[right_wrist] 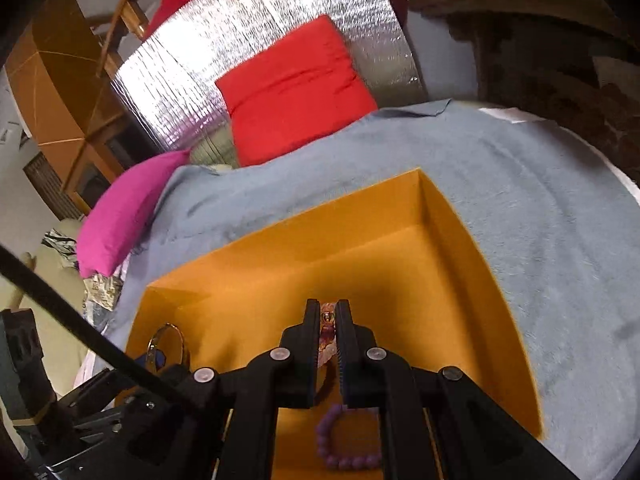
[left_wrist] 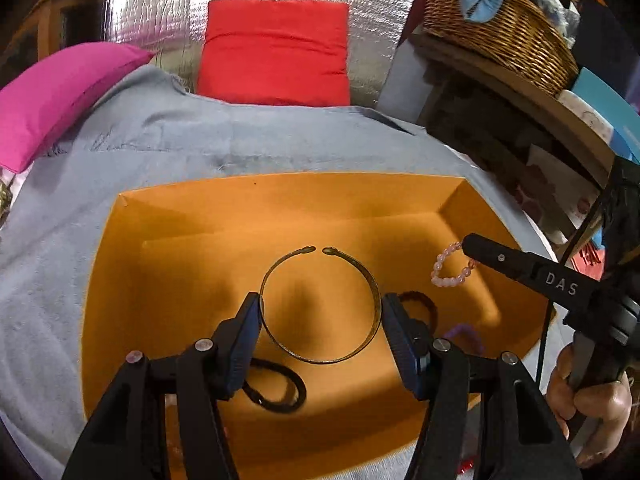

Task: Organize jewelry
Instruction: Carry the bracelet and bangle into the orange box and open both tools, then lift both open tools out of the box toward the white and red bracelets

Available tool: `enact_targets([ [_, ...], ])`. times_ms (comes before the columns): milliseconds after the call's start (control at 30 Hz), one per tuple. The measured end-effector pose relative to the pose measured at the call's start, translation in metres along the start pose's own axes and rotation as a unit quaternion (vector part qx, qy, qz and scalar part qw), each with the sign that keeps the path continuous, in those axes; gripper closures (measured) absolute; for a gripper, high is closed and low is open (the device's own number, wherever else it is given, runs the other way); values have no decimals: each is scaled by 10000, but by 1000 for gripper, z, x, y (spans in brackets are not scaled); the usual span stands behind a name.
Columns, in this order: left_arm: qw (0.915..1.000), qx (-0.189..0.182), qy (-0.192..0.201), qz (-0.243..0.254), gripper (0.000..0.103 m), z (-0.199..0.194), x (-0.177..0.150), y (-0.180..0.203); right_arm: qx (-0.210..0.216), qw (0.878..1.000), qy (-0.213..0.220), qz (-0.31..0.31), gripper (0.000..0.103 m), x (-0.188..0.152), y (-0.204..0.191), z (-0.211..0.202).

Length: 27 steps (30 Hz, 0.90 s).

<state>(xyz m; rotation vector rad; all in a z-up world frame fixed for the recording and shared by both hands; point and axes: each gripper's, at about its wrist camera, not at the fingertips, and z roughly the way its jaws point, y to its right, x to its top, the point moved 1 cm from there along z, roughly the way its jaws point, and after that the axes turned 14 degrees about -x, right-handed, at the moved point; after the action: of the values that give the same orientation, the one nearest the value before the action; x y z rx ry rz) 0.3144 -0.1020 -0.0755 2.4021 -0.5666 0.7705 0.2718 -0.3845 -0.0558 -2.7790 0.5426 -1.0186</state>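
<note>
My left gripper (left_wrist: 320, 312) is shut on a brass open cuff bangle (left_wrist: 362, 270), its pads pressing the ring's two sides above the orange box (left_wrist: 280, 196). My right gripper (right_wrist: 328, 312) is shut on a pale pink bead bracelet (right_wrist: 327, 322). In the left wrist view that bracelet (left_wrist: 446, 278) dangles from the right gripper (left_wrist: 470, 246) over the box's right side. On the box floor lie a black band (left_wrist: 276, 390), a dark red bracelet (left_wrist: 424, 304) and a purple bead bracelet (right_wrist: 344, 448). The bangle (right_wrist: 182, 344) also shows at the lower left of the right wrist view.
The box sits on a grey-blue towel (left_wrist: 160, 148). Behind it a red cushion (left_wrist: 276, 52) leans on a silver foil sheet (left_wrist: 168, 8), with a pink cushion (left_wrist: 60, 92) to its left. A wicker basket (left_wrist: 500, 32) stands on a wooden stand at the right.
</note>
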Motion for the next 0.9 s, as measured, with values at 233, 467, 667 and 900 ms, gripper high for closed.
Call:
enact_targets([
  [233,9993,158,-340,-80,41,23,-6,-5,-198,9997,4,-160,94,7,-7,14],
  [467,9977,274,-617,-52,40,34,-13,0,-468,9987,-59,-199,93,5,-5,19],
  [667,9975,428,-554,125,40,21,-15,11,-642,9979,-14,-95,57,8,6,9],
  [900,9975,628,-104,319,40,-22,-19,26,-522,9970,557,125,49,10,19,-34],
])
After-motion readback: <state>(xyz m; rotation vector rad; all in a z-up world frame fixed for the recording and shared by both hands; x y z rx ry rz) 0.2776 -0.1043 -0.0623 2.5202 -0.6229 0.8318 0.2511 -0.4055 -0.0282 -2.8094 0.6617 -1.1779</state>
